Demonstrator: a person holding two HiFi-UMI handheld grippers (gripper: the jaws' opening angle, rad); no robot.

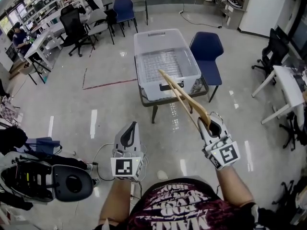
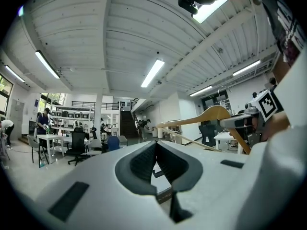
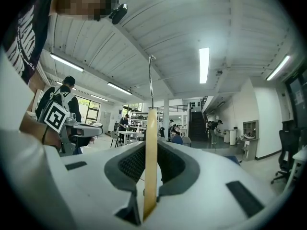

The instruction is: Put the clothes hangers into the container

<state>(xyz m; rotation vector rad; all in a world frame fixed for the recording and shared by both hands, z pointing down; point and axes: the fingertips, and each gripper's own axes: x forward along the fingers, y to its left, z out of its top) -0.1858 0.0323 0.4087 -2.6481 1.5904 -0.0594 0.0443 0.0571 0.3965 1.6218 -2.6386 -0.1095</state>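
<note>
The clothes hanger (image 1: 180,96) is pale, smooth wood: a gently curved shoulder piece with a thin straight bar beneath it. The right gripper view shows a slim metal hook standing upright from it. The right gripper (image 1: 209,123) has its ribbed dark jaws pinching the wooden shoulder near the middle. The hanger is held edge-on in the air, slanting away toward the container (image 1: 144,87). The left gripper (image 1: 130,128), in matt white plastic with a marker cube, has its jaws pressed together with nothing between them.

The container is a translucent rectangular plastic tub with rounded corners and a raised rim. It sits on a small dark-framed desk (image 1: 154,110), beside a blue chair (image 1: 206,47), well apart from both grippers on the glossy grey floor.

In the head view the hook is too thin to pick out. The hanger's far tip overlaps the tub's front wall, so the gap between them cannot be judged. What lies inside the tub is unclear through its cloudy walls.
</note>
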